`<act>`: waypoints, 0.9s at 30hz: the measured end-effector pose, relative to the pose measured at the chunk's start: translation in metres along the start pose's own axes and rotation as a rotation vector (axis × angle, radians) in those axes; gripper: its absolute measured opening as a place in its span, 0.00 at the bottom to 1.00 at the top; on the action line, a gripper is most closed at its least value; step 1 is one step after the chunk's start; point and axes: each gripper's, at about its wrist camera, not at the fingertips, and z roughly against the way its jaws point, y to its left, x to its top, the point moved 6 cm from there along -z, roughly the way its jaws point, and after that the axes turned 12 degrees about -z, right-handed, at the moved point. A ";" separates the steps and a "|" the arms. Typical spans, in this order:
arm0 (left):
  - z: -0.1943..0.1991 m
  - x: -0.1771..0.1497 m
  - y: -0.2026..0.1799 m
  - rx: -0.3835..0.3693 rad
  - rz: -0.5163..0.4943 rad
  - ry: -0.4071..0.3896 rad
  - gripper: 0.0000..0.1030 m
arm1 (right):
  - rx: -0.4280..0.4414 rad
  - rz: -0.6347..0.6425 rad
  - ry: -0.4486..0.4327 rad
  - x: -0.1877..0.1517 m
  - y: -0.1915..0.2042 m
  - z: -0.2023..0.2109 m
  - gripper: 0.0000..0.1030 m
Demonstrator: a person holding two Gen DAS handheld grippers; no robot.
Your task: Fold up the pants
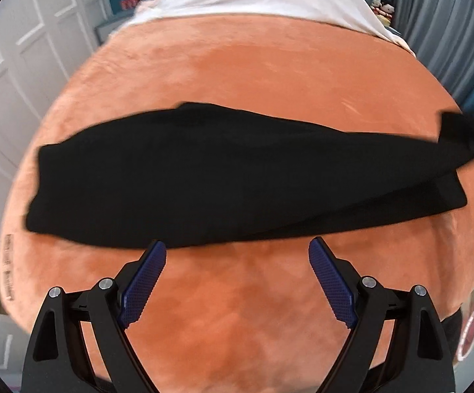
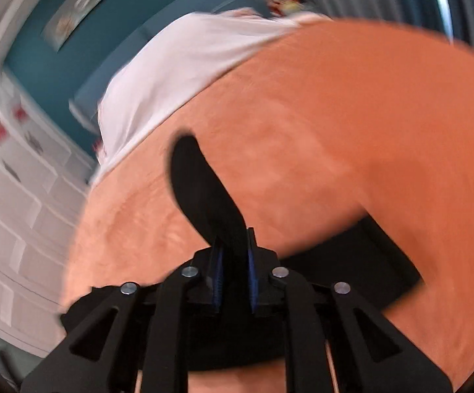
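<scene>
black pants (image 1: 237, 177) stretch across mid-frame on an orange plush blanket (image 1: 237, 75); the right gripper (image 2: 233, 245) is clamped on one end at the frame's right edge, while the left gripper (image 1: 237, 252) hangs just short, jaws apart. thin bite could slip, undoing the fold.
</scene>
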 end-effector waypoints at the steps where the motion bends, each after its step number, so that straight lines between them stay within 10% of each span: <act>1: -0.012 0.007 -0.008 -0.028 0.002 0.008 0.84 | -0.051 -0.018 0.023 -0.006 -0.030 -0.001 0.23; 3: -0.036 0.022 -0.029 -0.072 0.008 0.025 0.84 | -0.207 -0.083 0.135 -0.029 -0.099 -0.015 0.23; 6: -0.069 0.044 -0.062 -0.100 -0.015 0.071 0.84 | -0.104 -0.177 0.113 -0.034 -0.123 0.002 0.24; 10: -0.087 0.077 -0.093 -0.105 -0.038 0.095 0.84 | -0.103 -0.062 -0.011 -0.004 -0.093 0.026 0.77; 14: -0.099 0.135 -0.108 -0.021 -0.130 0.069 0.84 | -0.095 0.172 0.015 0.028 -0.040 0.003 0.78; 19: -0.140 0.163 -0.103 0.085 -0.269 0.193 0.84 | -0.311 0.455 0.185 0.020 -0.030 -0.072 0.77; 22: -0.154 0.159 -0.092 0.144 -0.324 0.235 0.84 | -0.401 0.579 0.269 -0.006 -0.039 -0.091 0.48; 23: -0.153 0.157 -0.087 0.147 -0.331 0.235 0.84 | -0.377 0.631 0.263 -0.013 -0.032 -0.086 0.10; 27: -0.144 0.159 -0.077 0.118 -0.305 0.149 0.84 | -0.277 0.595 0.085 0.011 -0.007 -0.035 0.07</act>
